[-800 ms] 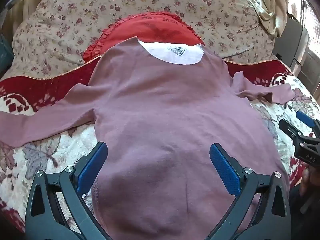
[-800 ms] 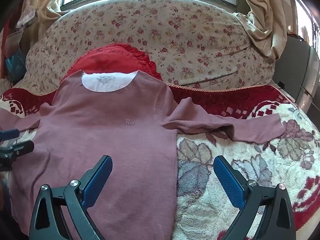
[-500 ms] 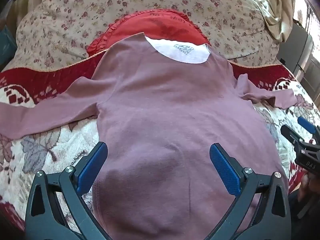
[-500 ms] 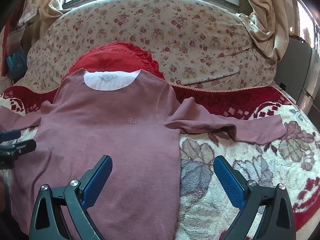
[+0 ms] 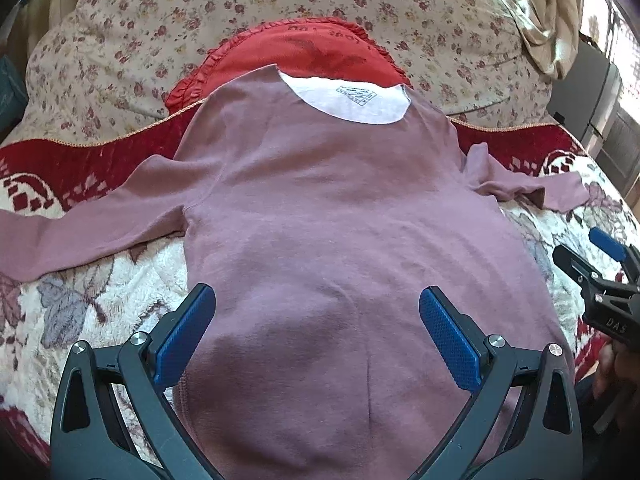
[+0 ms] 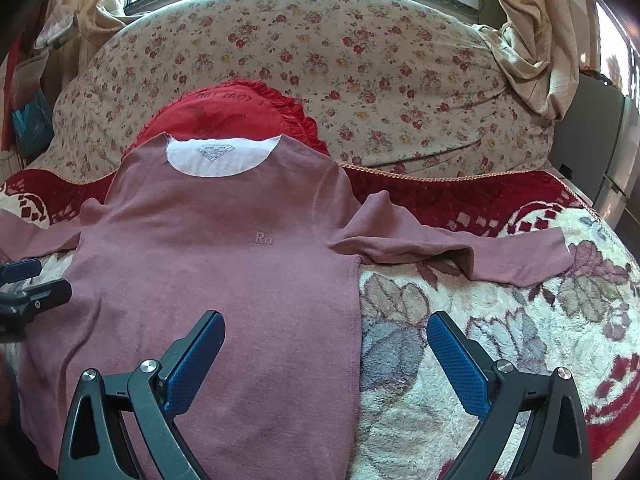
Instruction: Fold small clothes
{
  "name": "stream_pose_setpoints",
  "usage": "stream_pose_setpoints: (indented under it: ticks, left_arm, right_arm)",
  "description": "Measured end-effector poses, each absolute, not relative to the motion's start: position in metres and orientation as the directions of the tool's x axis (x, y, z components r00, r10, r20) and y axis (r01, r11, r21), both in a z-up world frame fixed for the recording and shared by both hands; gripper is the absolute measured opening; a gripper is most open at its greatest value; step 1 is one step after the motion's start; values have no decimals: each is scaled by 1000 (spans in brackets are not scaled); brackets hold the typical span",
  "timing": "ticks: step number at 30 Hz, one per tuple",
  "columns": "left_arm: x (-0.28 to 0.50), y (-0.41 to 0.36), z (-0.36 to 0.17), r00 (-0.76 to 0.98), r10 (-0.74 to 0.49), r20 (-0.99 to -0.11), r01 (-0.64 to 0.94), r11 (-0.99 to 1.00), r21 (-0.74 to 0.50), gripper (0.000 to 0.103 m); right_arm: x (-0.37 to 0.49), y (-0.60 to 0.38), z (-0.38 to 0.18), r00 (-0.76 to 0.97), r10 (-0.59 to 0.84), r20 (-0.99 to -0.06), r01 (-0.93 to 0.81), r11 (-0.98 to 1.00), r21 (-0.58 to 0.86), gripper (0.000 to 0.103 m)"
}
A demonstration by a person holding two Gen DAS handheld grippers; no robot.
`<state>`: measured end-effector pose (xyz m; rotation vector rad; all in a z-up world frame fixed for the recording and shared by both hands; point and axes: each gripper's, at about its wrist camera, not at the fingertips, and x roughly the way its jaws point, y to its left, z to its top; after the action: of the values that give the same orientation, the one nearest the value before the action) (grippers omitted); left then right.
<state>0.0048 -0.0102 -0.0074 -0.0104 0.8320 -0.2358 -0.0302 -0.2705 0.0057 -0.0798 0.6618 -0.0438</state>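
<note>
Mauve long-sleeved top [image 5: 340,240] lies flat, front up, on the floral blanket [image 6: 500,340] of a bed, neckline resting on a red frilled cushion [image 5: 304,48].

Left hand-held gripper [image 5: 316,340] hovers over the lower body panel, fingers spread wide, holding nothing. Right hand-held gripper [image 6: 326,364] straddles the top's side seam, likewise spread and empty.

Risks: a pinch may catch the plush blanket along with the fabric; the wearer's-left sleeve [image 6: 460,252] is already rumpled, so a fold could trap creases.

Hidden: the hem, cut off behind the gripper frames; the far sleeve's cuff runs out of frame.
</note>
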Motion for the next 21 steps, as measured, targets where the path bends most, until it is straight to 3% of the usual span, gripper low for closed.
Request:
stream_pose_setpoints:
  ticks: [11, 21]
  left_arm:
    - [13, 11, -13, 608, -258, -751, 127, 965, -229, 102]
    - [13, 9, -12, 613, -259, -747, 132, 965, -226, 102]
  right_arm:
    - [-30, -270, 6, 790, -61, -611, 16, 997, -79, 101]
    - [-30, -270, 6, 786, -71, -615, 14, 995, -97, 101]
